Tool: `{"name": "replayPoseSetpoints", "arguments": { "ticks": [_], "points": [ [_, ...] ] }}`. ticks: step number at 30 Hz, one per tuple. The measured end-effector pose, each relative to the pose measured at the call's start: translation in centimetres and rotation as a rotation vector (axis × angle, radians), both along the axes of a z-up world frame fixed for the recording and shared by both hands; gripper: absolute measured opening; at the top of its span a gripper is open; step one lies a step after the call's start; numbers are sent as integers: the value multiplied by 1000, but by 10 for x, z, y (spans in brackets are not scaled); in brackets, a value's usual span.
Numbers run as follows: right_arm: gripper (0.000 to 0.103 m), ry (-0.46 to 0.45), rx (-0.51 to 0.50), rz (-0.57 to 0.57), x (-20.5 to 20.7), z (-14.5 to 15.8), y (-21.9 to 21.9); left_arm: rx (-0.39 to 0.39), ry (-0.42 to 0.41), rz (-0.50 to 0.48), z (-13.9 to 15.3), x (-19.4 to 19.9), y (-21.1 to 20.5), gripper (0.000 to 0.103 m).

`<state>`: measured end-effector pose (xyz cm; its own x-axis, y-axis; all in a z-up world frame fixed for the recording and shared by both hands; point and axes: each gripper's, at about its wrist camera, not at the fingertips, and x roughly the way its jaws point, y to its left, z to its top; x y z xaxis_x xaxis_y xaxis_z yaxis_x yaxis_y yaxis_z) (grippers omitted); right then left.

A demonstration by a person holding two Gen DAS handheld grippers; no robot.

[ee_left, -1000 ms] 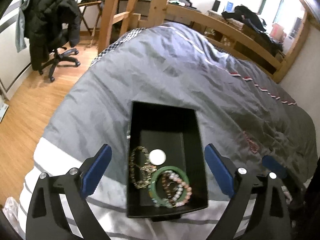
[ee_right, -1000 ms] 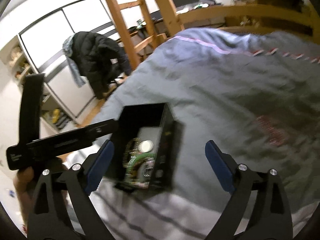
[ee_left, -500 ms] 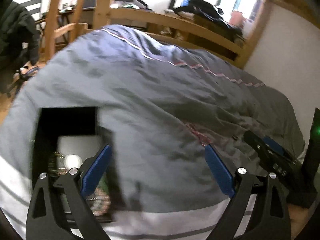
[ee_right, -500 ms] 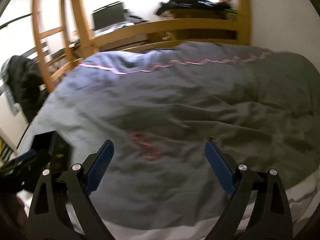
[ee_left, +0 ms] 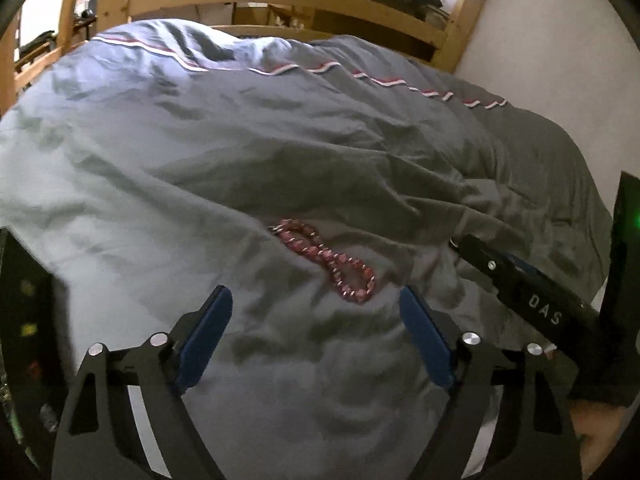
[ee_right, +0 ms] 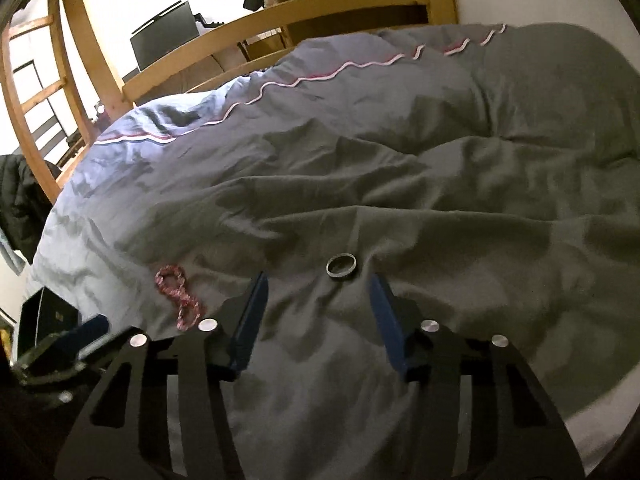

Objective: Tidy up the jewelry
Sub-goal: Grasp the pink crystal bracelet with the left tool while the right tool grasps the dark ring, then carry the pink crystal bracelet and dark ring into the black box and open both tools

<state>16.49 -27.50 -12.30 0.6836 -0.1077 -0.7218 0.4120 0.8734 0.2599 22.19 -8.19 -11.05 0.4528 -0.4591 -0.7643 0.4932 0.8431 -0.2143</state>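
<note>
The black box [ee_left: 24, 332] is cut off at the left edge of the left wrist view, its contents only dim coloured specks, and in the right wrist view just one corner of it shows at the lower left, partly behind the other claw's blue finger. Both views are soft with blur, so the fine beadwork is hard to read. The left claw [ee_left: 316, 320] stands wide apart, holding nothing, above the grey duvet [ee_left: 200, 152]; a red beaded bracelet [ee_left: 328, 260], twisted into a figure-eight, lies on the duvet just beyond the claw's opening, nearer its right finger. The right claw [ee_right: 318, 304] is spread at a narrower gap and also holds nothing; a plain metal ring [ee_right: 341, 266] lies flat on the duvet just ahead of the fingertips, roughly centred between them. The bracelet lies well to the left of that claw, near the box.
</note>
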Motion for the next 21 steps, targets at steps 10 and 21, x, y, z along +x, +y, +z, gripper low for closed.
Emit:
{"name": "replayPoseSetpoints", "arguments": {
  "ticks": [10,21],
  "points": [
    [38,66,54,-47,21,-29,-19,17,33,-13,-25,24,-18,71],
    [21,-12,59,-47,6,-17,-19,-30,57,-7,-16,23,-1,8]
  ]
}}
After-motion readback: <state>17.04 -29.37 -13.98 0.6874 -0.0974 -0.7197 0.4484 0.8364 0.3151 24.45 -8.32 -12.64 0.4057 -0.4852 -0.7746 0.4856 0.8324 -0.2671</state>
